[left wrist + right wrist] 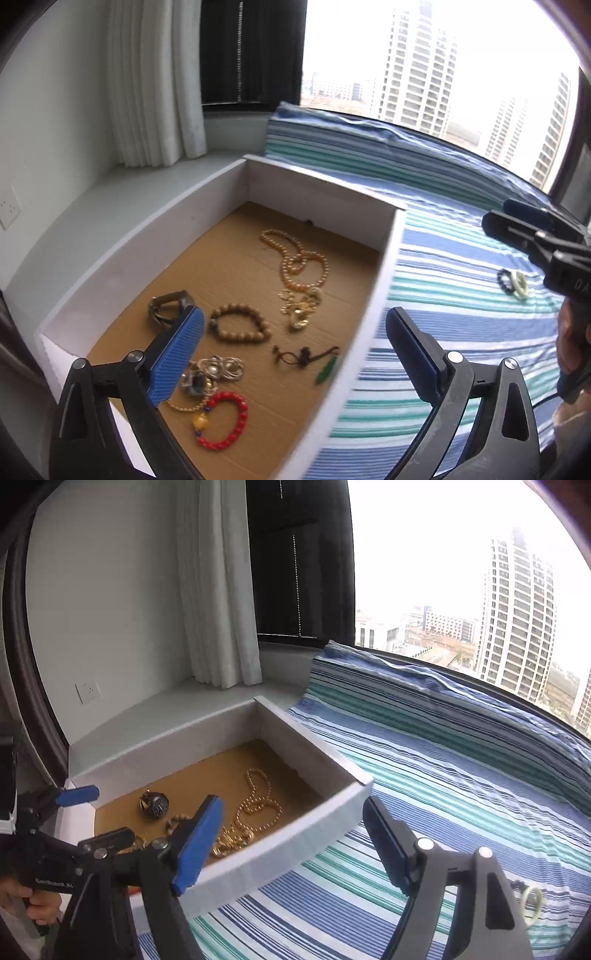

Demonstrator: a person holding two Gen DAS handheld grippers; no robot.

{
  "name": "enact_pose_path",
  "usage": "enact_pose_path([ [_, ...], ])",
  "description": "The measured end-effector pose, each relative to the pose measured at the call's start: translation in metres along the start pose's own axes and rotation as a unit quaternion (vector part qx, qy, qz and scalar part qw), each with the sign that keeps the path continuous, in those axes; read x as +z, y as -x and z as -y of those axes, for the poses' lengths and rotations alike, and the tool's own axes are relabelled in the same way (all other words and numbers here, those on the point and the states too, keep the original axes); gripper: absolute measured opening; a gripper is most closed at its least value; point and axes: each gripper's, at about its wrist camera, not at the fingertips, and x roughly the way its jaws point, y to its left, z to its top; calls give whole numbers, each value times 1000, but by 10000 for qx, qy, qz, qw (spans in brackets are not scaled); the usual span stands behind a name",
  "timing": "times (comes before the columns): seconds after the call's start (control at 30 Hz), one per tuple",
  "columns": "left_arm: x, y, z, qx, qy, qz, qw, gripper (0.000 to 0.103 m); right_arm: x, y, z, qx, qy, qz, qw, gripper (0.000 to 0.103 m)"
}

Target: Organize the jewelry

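A white box [373, 295] with a brown cardboard floor holds several pieces: a gold bead necklace [295, 258], a wooden bead bracelet [240, 325], a red bead bracelet [229, 421], a watch [168, 306], a green pendant on a cord [325, 369]. My left gripper [295, 354] is open and empty above the box's right wall. A black bracelet and a pale green ring [513, 282] lie on the striped cloth. My right gripper [291, 845] is open and empty over the box's near wall [280, 853]. The pale ring [532, 904] shows beside its right finger.
A blue, green and white striped cloth [461, 258] covers the surface right of the box. A white curtain [155, 81] and a wall socket [88, 691] are at the back left. A large window [461, 572] runs behind.
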Motion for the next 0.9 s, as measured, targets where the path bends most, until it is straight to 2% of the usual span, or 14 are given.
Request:
enact_pose_path([
  [0.13,-20,9,46,-473,-111,-21,9988,99,-45,42,16,-568,177,-57,9982,80],
  [0.23,-40,9,77,-778,-143,-82,9968,99,-84,68,35,-879,-71,-163,9960,80],
  [0.4,-71,-4,118,-1105,-169,-484,9925,99,-151,96,51,-1236,-514,-684,9886,80],
  [0.53,-91,-2,141,-1167,-419,-586,9905,99,-194,125,60,-1408,-796,-786,9837,80],
  [0.73,-114,16,153,-1203,-586,-542,9895,99,-234,185,65,-1382,-1091,-134,9843,80],
  [0.9,-128,28,156,-1216,-650,-562,9889,99,-257,182,65,-826,-1442,-373,9854,80],
])
